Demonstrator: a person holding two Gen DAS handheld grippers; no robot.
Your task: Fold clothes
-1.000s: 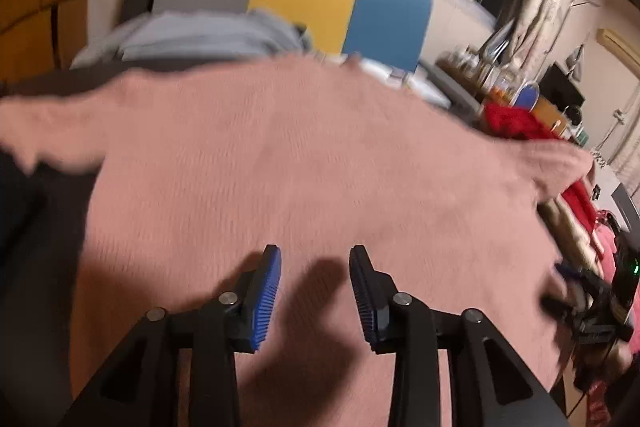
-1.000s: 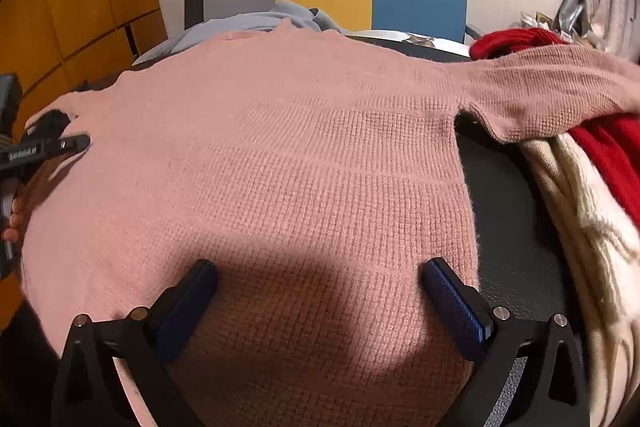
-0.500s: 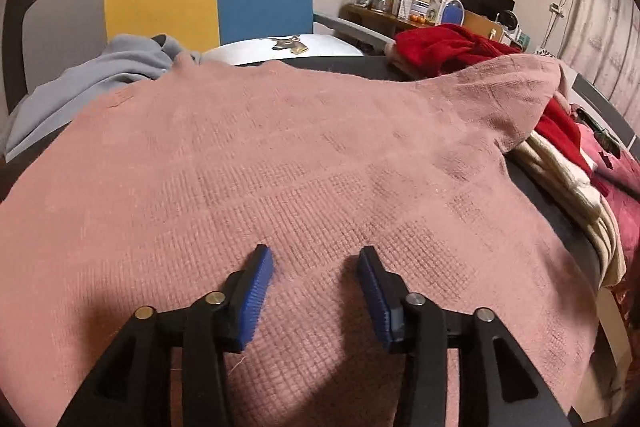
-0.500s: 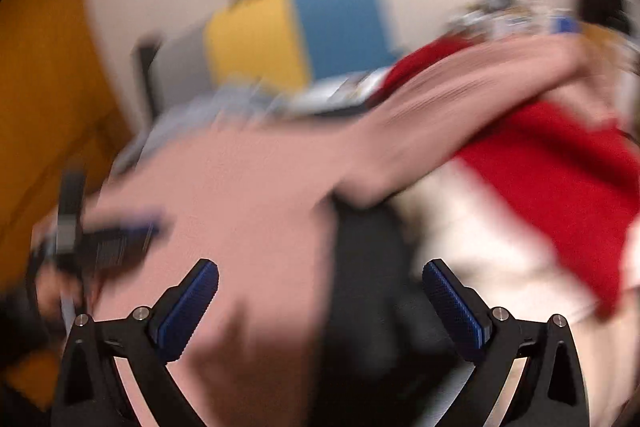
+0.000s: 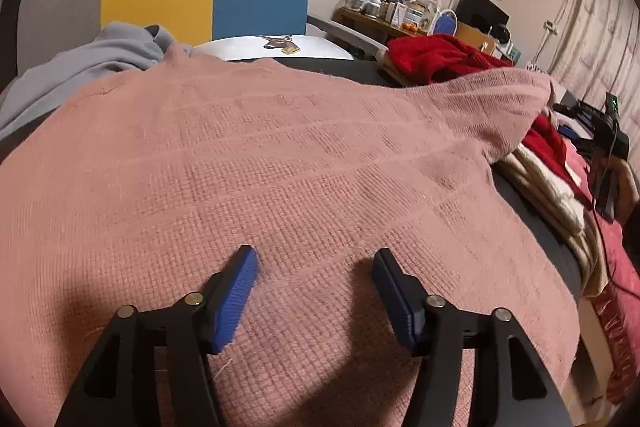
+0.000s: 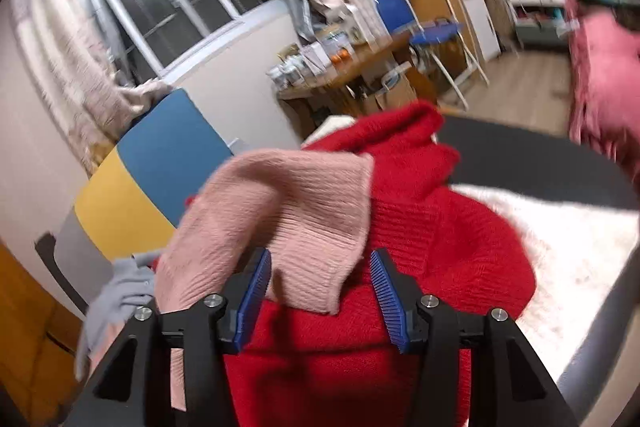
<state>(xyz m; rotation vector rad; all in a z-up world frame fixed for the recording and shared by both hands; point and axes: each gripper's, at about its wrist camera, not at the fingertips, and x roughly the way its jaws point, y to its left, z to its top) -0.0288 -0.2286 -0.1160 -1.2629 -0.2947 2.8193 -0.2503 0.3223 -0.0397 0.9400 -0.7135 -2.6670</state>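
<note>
spreading left tool (image 5: 314, 259) over waffle-knit pink sweater (image 5: 280, 155); right tool (image 6: 320, 263) closing around ribbed cuff (image 6: 320, 223), not yet pinching.

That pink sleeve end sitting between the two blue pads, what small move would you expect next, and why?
Probably closing the right tool on the pink sleeve cuff. Its jaws have just been closing and the cuff lies between them, apparently not yet pinched. The pink sweater body lies spread flat under the open left tool, so folding the sleeve inward seems likely.
</note>
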